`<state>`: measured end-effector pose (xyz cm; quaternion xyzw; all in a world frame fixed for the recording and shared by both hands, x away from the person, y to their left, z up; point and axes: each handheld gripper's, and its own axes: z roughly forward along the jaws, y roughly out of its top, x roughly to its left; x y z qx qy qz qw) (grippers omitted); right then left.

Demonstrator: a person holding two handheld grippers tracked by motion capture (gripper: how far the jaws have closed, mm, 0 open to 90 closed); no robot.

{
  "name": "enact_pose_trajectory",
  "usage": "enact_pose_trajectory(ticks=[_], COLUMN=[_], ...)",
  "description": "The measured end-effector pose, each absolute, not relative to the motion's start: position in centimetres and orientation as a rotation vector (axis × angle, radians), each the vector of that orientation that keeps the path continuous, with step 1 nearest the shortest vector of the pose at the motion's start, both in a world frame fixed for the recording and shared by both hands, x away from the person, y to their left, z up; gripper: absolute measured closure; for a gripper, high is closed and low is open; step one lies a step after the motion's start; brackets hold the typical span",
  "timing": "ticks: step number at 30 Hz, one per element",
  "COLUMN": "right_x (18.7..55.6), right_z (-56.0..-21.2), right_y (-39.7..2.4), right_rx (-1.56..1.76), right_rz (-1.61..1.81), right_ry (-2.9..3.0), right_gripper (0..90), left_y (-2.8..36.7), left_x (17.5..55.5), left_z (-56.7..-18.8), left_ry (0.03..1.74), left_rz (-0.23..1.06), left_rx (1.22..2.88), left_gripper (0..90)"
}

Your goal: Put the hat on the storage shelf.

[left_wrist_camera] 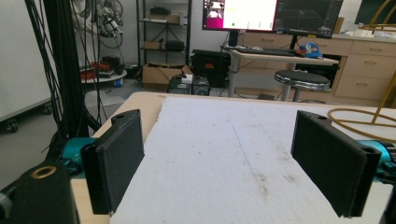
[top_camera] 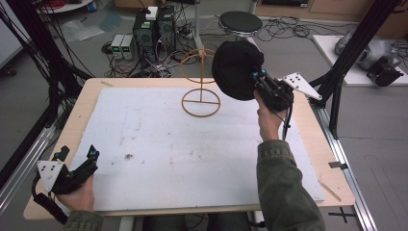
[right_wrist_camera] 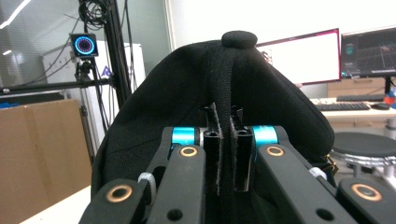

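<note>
**Q:** What's closest to the lens on your end?

**Me:** My own right gripper (right_wrist_camera: 224, 154), basically in my face. In the right gripper view the two black jaws are pinched hard together on a fold of the black cap (right_wrist_camera: 219, 93), right along the seam that runs up to the little button on top. Fabric's squeezed between the pads, no daylight in there, so it's a proper grip.

**Q:** And where's the cap relative to the table?

**Me:** Up in the air. From the high view the cap (top_camera: 236, 70) hangs off my right gripper (top_camera: 260, 81) above the far edge of the table (top_camera: 308, 149), toward its far right corner, not touching anything underneath. It sits just to the right of the gold wire stand (top_camera: 200, 84), which is on the white mat (top_camera: 192, 149) near the middle of the far edge. I can't tell whether cap and stand are touching; from above the cap looks right beside the top ring.

**Q:** What about your other hand?

**Me:** My left gripper (top_camera: 77, 156) is parked down at the near left corner of the table, low over the mat's edge. In the left gripper view its jaws stand wide apart with nothing between them, just bare mat (left_wrist_camera: 224, 158) stretching away and a slice of the stand's base ring (left_wrist_camera: 359, 116) off toward the far side.
</note>
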<state>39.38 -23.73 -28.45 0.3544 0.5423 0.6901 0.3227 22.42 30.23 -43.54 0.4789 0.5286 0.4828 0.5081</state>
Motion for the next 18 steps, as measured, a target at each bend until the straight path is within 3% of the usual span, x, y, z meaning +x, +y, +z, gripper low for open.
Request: enact_pose_trajectory(ticks=[18], right_x=[44.9], right_z=[-24.4], right_y=[-19.0], right_rx=[0.891], right_rz=[1.850], right_ry=[1.382], right_gripper=[87.4], left_y=[30.2], left_x=[23.1], left_z=[-43.9], left_ry=[1.280], left_rz=[1.141], left_rx=[1.154], left_gripper=[17.4])
